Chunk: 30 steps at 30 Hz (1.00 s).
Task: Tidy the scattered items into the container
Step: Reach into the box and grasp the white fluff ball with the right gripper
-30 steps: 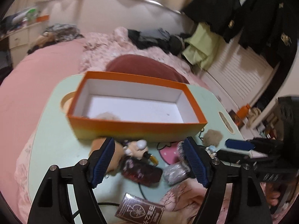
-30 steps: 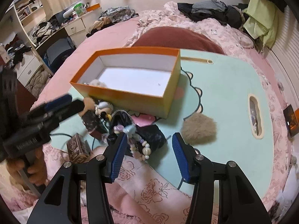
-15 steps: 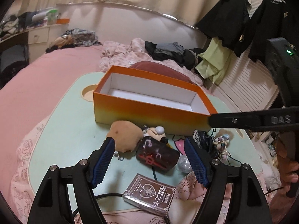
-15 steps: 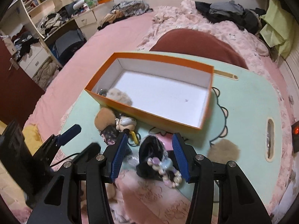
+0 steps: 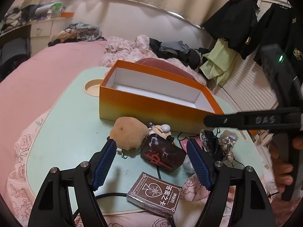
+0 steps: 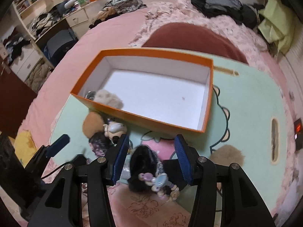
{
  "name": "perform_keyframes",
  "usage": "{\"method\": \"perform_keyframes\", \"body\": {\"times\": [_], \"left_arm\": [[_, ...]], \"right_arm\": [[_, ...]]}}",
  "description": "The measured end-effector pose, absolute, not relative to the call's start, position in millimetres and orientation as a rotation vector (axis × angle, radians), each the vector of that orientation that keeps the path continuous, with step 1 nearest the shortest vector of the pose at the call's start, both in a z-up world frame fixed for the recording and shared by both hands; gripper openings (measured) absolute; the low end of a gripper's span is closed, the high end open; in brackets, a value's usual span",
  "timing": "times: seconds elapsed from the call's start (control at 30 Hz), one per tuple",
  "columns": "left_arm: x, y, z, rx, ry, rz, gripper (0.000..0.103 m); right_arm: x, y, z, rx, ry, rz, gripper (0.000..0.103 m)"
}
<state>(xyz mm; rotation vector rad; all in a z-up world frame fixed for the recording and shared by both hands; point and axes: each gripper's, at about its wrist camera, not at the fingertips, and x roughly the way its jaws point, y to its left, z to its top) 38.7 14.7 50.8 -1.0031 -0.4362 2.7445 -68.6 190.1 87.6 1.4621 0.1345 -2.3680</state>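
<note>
An orange box with a white inside stands on a mint lap table. In front of it lie a tan plush, a small doll, a dark brown pouch and a card pack. My left gripper is open above the pouch, touching nothing. My right gripper is open over a black lacy pouch with a bead charm; its pads stand clear of it. In the orange box lies a grey pompom.
A brown pompom lies on the lap table, right of my right gripper. A black cable runs along the table's near edge. A pink bed with a dark red cushion surrounds the table. A hand shows at the right.
The left gripper drew back from the box and sank; the pouch now lies between its fingers. The right gripper moved left, from beside the brown pompom to over the black lacy pouch.
</note>
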Motion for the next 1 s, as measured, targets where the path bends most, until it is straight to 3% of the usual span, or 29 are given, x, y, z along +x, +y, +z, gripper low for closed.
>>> {"method": "perform_keyframes", "body": {"times": [0.43, 1.0], "left_arm": [[42, -4, 51, -0.958, -0.546, 2.772, 0.076], [43, -17, 45, -0.950, -0.616, 2.766, 0.077]], "right_arm": [[-91, 131, 105, 1.447, 0.204, -2.276, 0.051], [-156, 107, 63, 1.716, -0.150, -1.980, 0.051]]}}
